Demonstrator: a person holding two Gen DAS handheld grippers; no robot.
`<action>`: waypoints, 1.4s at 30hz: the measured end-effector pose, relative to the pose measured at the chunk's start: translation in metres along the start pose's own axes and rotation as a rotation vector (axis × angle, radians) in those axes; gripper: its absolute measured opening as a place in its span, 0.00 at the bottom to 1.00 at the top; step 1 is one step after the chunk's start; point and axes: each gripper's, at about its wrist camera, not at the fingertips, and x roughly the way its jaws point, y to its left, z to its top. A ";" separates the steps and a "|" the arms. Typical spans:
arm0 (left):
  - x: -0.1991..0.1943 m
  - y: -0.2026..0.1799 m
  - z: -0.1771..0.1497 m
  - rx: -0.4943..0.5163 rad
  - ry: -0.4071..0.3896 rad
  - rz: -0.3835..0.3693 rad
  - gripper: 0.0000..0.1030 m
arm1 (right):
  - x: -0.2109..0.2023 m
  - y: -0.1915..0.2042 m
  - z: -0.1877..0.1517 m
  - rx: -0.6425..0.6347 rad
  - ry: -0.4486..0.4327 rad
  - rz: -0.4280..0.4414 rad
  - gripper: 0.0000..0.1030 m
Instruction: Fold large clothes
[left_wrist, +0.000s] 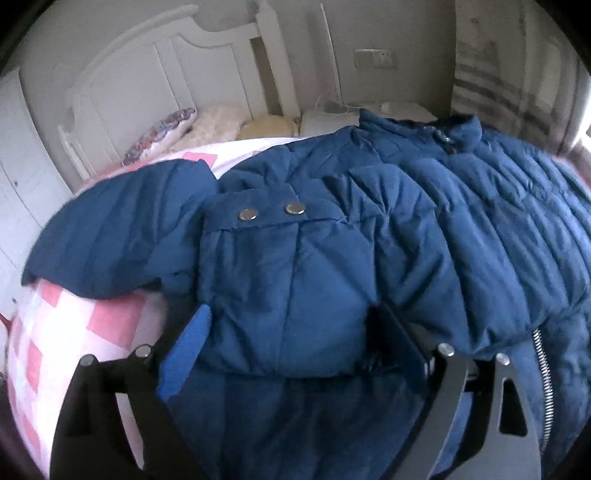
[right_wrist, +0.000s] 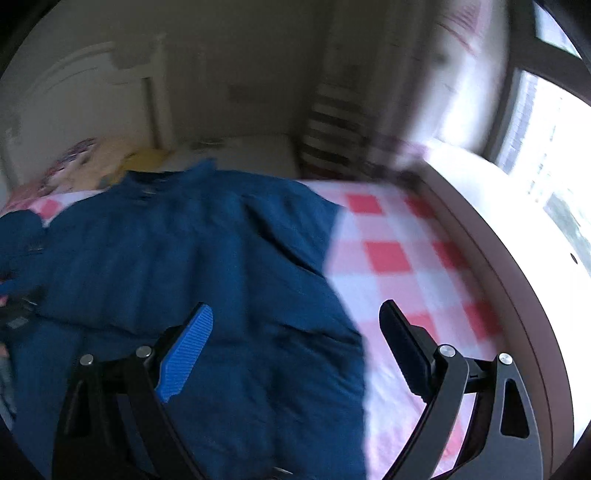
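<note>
Lying spread across the bed's pink-and-white checked cotton sheet (right_wrist: 388, 254): one large navy-blue quilted puffer jacket (left_wrist: 369, 229), padded in soft stitched channels, matte fabric crumpling into folds. Showing on the cuff tab of its sleeve (left_wrist: 273, 288) two round silver metal snaps (left_wrist: 271, 211), side by side. Running down the jacket's right-hand edge in the left wrist view, one silver toothed zipper (left_wrist: 545, 384). Standing up at the far end, the jacket's collar (left_wrist: 454, 133) with a small dark fastener.

Straddling the sleeve end with fingers spread wide, the left gripper (left_wrist: 291, 343): ribbed blue pad (left_wrist: 188, 354) on one side, black finger on the other, padded fabric bulging between them; whether clamping or only flanking the sleeve, cannot tell.

Hovering over the jacket's lower edge, the right gripper (right_wrist: 295, 350), released and gaping, nothing between its fingers, one over blue fabric and one over checked sheet. Blurring much of that view.

Standing behind the bed, one white panelled wooden headboard (left_wrist: 147, 74). Resting near it, one floral patterned pillow (left_wrist: 162, 133) and two pale cushions. Mounting on the wall, one white socket plate (left_wrist: 375, 59). Hanging at right, one striped curtain (left_wrist: 491, 85). No legible writing or labels showing anywhere.
</note>
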 end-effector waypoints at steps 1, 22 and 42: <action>-0.002 -0.002 -0.001 0.012 -0.007 0.007 0.90 | 0.006 0.006 0.003 -0.007 0.011 0.000 0.86; 0.008 0.005 0.000 -0.031 0.019 -0.032 0.98 | 0.062 0.008 0.016 0.085 0.133 0.121 0.93; 0.010 0.006 0.000 -0.046 0.027 -0.050 0.98 | 0.079 0.052 0.034 0.072 0.166 0.094 0.95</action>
